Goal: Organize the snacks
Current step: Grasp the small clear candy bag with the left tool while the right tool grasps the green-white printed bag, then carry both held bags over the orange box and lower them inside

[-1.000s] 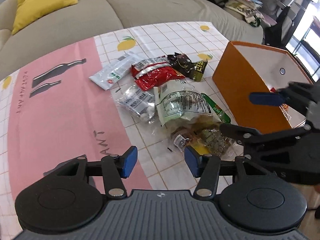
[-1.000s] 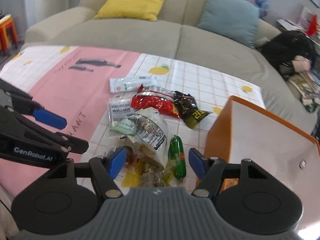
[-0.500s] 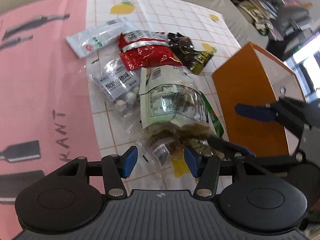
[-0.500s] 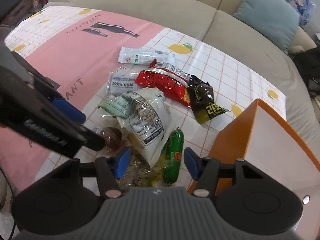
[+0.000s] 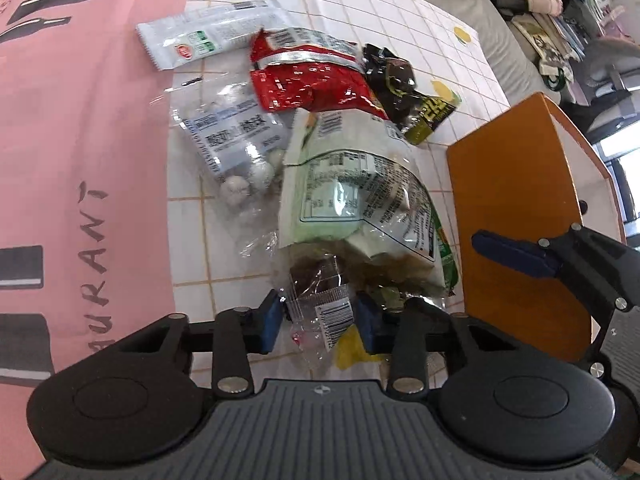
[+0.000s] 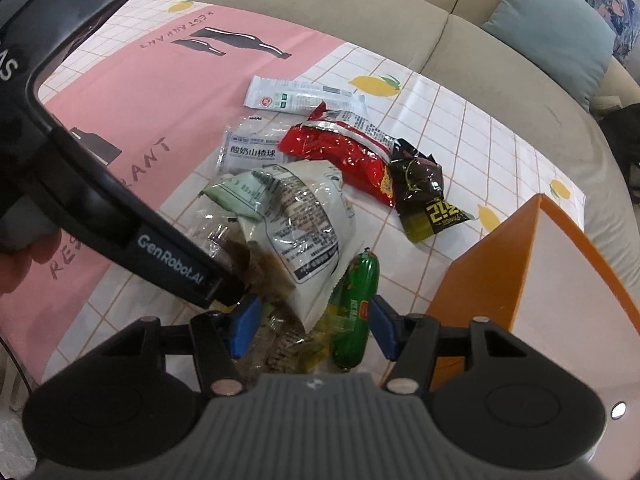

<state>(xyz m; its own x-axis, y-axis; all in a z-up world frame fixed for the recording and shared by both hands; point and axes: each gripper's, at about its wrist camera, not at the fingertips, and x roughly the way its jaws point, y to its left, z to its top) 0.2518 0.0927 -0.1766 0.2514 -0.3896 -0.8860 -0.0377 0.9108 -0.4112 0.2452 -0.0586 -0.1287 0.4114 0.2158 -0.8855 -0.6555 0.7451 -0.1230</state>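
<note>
A heap of snacks lies on the tablecloth: a white-green bag point(image 5: 352, 192) point(image 6: 304, 216), a red packet point(image 5: 312, 80), a dark packet point(image 5: 400, 84), a clear bag of white balls point(image 5: 236, 136) and a flat white sachet point(image 5: 208, 36). My left gripper point(image 5: 320, 322) is low over the heap's near end. Its jaws are closing on a small clear packet point(image 5: 320, 304) with brown contents, and the pads touch its edges. My right gripper point(image 6: 314, 330) hangs open over a green sausage point(image 6: 356, 304) and the bag's corner, beside the orange box point(image 6: 496, 272) point(image 5: 512, 208).
The cloth point(image 6: 132, 92) is pink on the left and white-checked with lemons elsewhere. A beige sofa point(image 6: 360, 20) with a blue cushion point(image 6: 552, 28) runs behind the table. A hand point(image 6: 16, 264) shows at the left edge. Clutter point(image 5: 560, 20) lies far right.
Both grippers have sunk toward the heap and rolled. The left jaws have narrowed around the small clear packet. The right jaws narrowed a little over the green sausage.
</note>
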